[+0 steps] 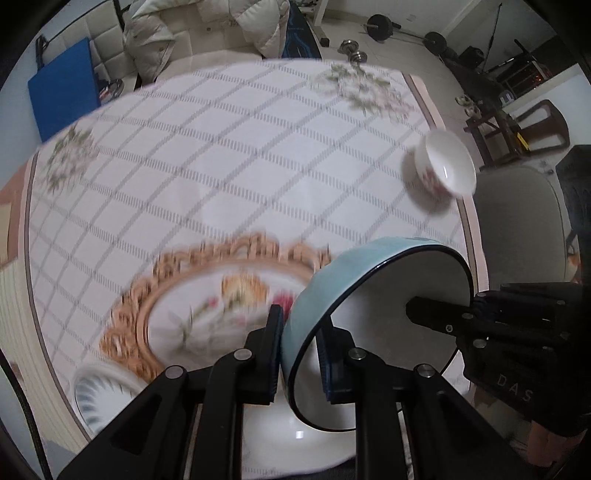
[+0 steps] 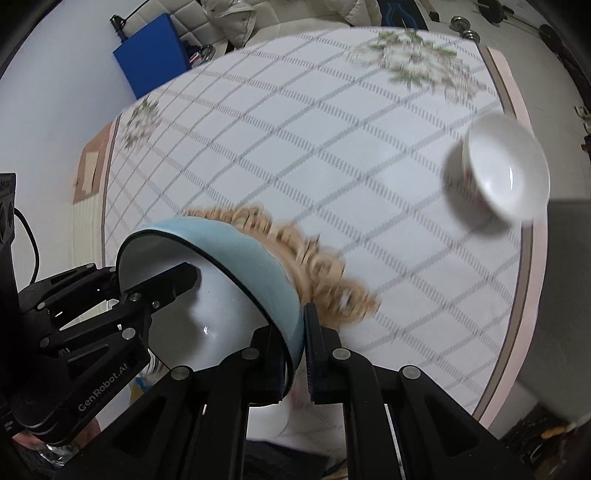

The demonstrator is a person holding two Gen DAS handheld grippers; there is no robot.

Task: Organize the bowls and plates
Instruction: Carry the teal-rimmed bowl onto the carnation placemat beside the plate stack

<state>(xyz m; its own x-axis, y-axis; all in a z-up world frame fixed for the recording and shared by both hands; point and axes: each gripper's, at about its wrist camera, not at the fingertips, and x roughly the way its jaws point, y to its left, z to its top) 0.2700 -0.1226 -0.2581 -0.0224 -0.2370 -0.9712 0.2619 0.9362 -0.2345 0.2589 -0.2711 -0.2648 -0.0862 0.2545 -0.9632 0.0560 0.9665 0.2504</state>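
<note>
A light blue bowl (image 1: 384,266) with a white inside and dark rim hangs tilted above the table, gripped from two sides. My left gripper (image 1: 301,356) is shut on its near rim, one finger inside and one outside. My right gripper (image 2: 300,356) is shut on the opposite rim of the bowl (image 2: 229,240). Each gripper shows in the other's view, with a finger inside the bowl. Below lies a gold-rimmed flowered plate (image 1: 221,306), blurred and partly hidden by the bowl. A small white bowl (image 1: 443,170) with red marks stands near the table's right edge.
The round table (image 1: 229,155) wears a chequered white cloth. A small white dish with blue stripes (image 1: 99,391) sits at the near left edge. A grey chair (image 1: 517,221) stands right of the table; a blue mat (image 1: 62,88) and weights (image 1: 380,26) lie beyond.
</note>
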